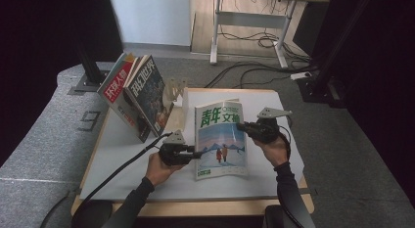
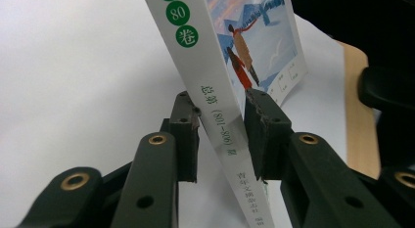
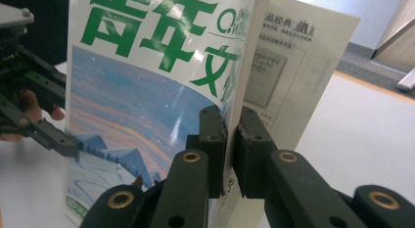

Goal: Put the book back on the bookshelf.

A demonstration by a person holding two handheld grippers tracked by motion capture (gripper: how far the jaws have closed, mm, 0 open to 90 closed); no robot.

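A magazine [image 1: 220, 140] with green title characters and a snowy blue cover picture stands upright on the white table [image 1: 274, 179]. My left gripper [image 1: 196, 153] is shut on its lower spine side. In the left gripper view the white spine [image 2: 210, 96] runs between the two pads of the left gripper [image 2: 222, 115], and both pads press on it. My right gripper [image 1: 242, 126] is shut on the free edge of the front cover, near the top. In the right gripper view the right gripper [image 3: 230, 123] pinches the cover [image 3: 147, 91], and an inner page [image 3: 293, 76] fans open behind it.
Two more magazines [image 1: 137, 96] lean at the table's back left, beside a clear rack [image 1: 176, 93]. Beyond the table are a desk frame [image 1: 254, 37] and floor cables [image 1: 254, 71]. The left gripper [image 3: 34, 115] and a hand show at the left in the right gripper view.
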